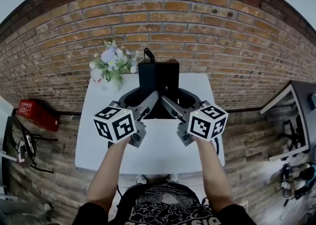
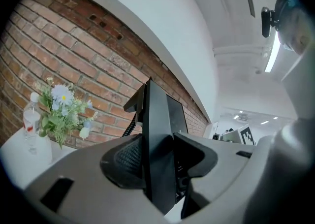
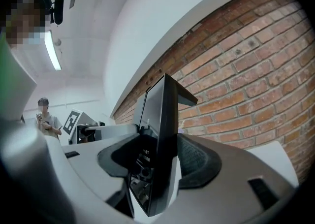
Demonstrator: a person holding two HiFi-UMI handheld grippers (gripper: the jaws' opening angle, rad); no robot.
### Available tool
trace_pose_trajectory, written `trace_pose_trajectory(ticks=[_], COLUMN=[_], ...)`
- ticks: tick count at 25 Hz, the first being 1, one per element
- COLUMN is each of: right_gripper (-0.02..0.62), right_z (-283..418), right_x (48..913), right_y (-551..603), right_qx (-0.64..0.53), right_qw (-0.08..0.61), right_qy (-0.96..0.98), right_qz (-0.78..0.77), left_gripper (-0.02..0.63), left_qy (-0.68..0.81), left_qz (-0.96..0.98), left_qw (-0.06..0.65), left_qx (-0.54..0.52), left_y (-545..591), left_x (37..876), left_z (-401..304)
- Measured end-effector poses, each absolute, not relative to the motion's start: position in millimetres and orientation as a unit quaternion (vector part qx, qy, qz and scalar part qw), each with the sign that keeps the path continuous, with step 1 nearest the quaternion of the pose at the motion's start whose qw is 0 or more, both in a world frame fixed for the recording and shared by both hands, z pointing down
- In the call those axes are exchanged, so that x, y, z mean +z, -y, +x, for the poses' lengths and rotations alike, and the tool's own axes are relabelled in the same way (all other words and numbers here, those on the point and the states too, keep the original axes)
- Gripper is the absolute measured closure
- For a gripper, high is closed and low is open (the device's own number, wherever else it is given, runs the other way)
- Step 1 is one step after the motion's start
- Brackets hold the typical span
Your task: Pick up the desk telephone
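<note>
- my left claw (image 1: 142, 104) is clamped on the left edge of the phone (image 1: 158, 76), with a pad pressed on each face.
- my right claw (image 1: 176, 103) grips the right edge the same way.
- the phone stands upright between both claws, held above the far end of the table (image 1: 94, 145), in front of the wall (image 1: 207, 26).
- its cord (image 1: 148, 53) curls up behind it.
- the flowers (image 1: 112, 63) sit at the table's far left corner, with a bottle (image 2: 30, 122) just beside them.
</note>
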State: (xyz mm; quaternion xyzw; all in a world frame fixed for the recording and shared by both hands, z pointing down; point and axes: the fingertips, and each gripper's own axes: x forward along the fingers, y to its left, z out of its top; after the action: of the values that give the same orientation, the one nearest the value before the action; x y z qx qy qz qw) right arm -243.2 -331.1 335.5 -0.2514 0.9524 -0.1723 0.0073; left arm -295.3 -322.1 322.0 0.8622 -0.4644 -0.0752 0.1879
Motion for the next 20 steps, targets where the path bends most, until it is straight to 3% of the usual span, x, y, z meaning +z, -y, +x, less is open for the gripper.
trace_pose_trajectory(ticks=[9,20], right_gripper=[0.36,0.36], right_z=[-245,-249], right_x=[295,294], right_y=[326,322], right_qx=[-0.133,-0.125], right_qw=[0.034,0.036], right_qy=[-0.958,-0.96], right_qz=[-0.25,-0.247], left_gripper=[0.42,0.42], left_qy=[0.474,0.479], left_qz=[0.865,0.862], left_qw=[0.136,0.133], left_qx=[-0.092,-0.097], left_y=[315,310], left_x=[278,277], left_z=[-297,-300])
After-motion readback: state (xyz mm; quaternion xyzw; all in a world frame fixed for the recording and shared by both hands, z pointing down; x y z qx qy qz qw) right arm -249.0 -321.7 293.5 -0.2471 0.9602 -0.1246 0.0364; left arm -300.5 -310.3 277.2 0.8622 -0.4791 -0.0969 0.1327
